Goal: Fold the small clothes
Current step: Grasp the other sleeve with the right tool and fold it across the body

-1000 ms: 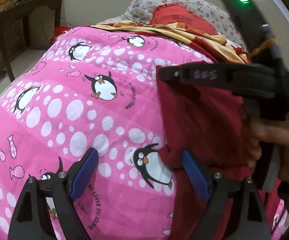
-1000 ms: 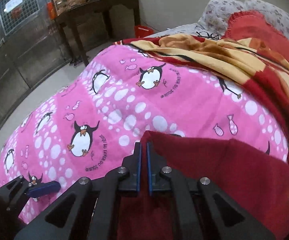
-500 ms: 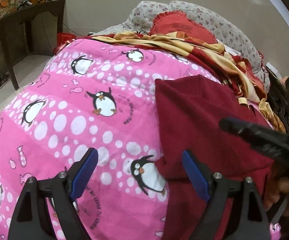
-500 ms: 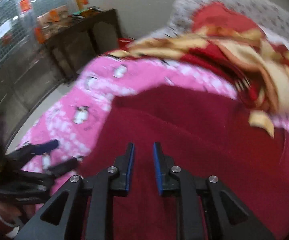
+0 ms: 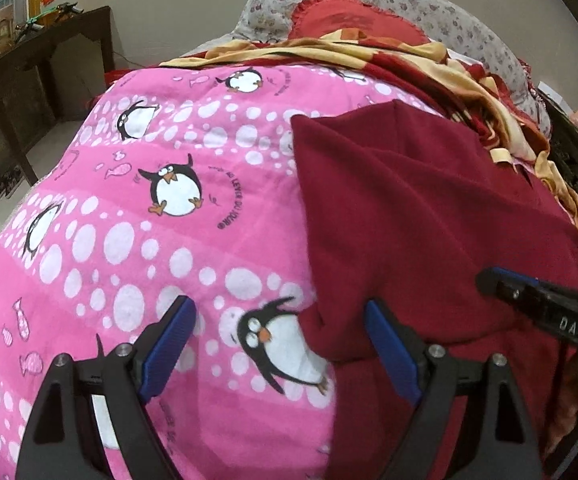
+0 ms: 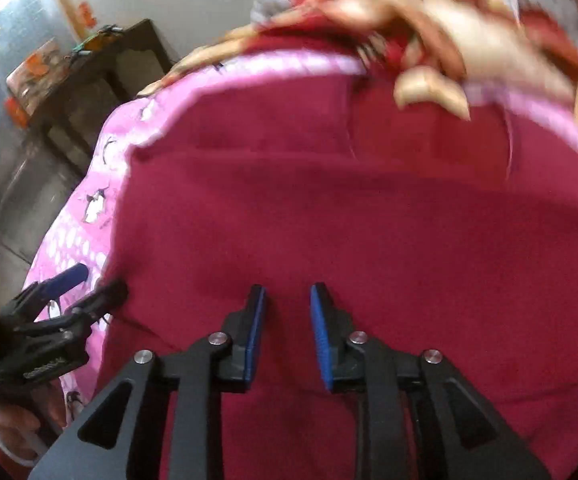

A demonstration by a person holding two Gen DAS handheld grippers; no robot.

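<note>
Left wrist view: dark red garment [image 5: 417,216], spread flat on the pink penguin-print blanket [image 5: 137,240] that covers the bed; its straight left edge runs down the blanket's middle. Left hand-held gripper [image 5: 277,344], jaws spread wide and empty, one blue pad over the blanket, the other over the garment's lower left corner, which bulges in a small fold. Right hand-held gripper [image 5: 489,280], tip entering from the right above the garment. Behind the garment: a rumpled red-and-yellow cloth [image 5: 429,60], a red cushion [image 5: 353,16] and a floral pillow [image 5: 449,12]. Far left of the garment: a dark wooden side table [image 5: 49,64]. Right wrist view, blurred: the garment [image 6: 369,208] fills the middle of the frame. Right hand-held gripper [image 6: 287,320], jaws a small way apart, just opening, nothing between the pads, garment below. Left hand-held gripper [image 6: 85,284], at the garment's left edge, fingers splayed over the blanket [image 6: 89,216].
</note>
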